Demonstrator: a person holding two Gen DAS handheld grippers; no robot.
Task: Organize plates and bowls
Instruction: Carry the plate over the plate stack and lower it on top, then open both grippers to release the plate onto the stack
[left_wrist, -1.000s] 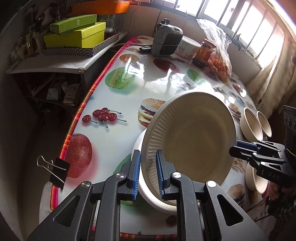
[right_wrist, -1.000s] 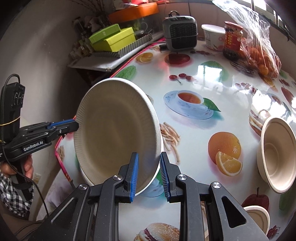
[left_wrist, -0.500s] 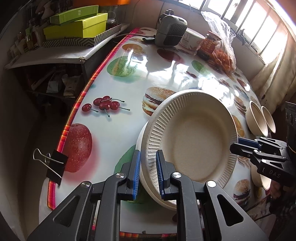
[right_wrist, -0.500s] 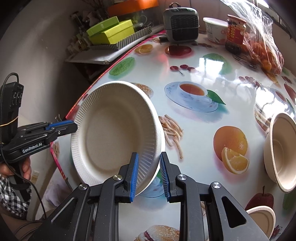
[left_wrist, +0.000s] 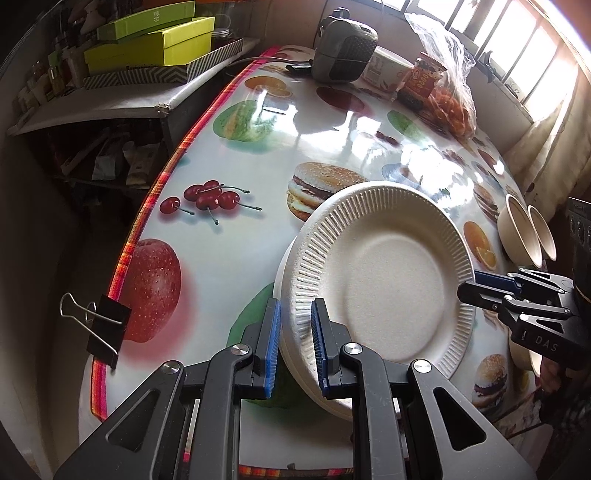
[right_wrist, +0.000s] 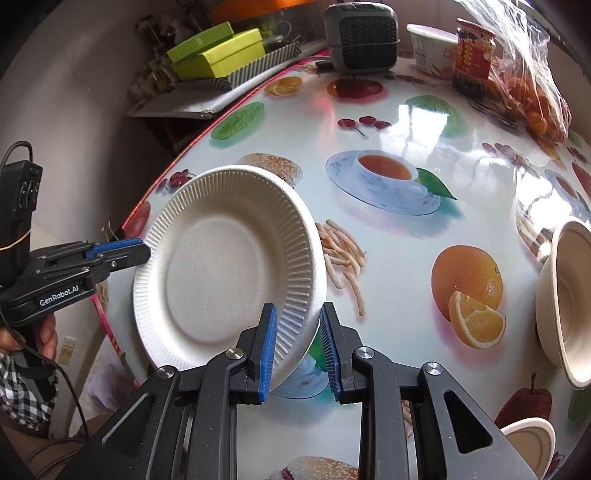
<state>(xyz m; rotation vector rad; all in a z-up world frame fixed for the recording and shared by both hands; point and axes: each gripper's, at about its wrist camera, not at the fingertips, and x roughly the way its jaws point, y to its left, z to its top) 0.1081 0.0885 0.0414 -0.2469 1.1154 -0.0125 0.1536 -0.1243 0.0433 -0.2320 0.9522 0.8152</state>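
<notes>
A white ribbed paper plate (left_wrist: 384, 280) lies nearly flat on another white plate (left_wrist: 291, 354) near the table's front corner. My left gripper (left_wrist: 293, 347) has its jaws slightly apart around the plates' near rim. In the right wrist view my right gripper (right_wrist: 297, 347) stands with jaws parted around the opposite rim of the top plate (right_wrist: 225, 266). Each gripper shows in the other's view, the right one (left_wrist: 476, 288) and the left one (right_wrist: 136, 251). Two beige bowls (left_wrist: 524, 232) stand at the right edge; one large bowl (right_wrist: 565, 299) shows in the right wrist view.
The table (left_wrist: 258, 184) has a glossy food-print cloth. At its far end stand a grey heater (left_wrist: 343, 51), a white tub (right_wrist: 432, 48), a red jar (right_wrist: 472, 55) and a bag of oranges (right_wrist: 532, 85). Green boxes (left_wrist: 147, 44) sit on a side shelf. A binder clip (left_wrist: 99, 328) grips the table edge.
The top plate has tilted down from nearly upright and come to lie on the lower plate. Both grippers' jaws have opened a little around its rim.
</notes>
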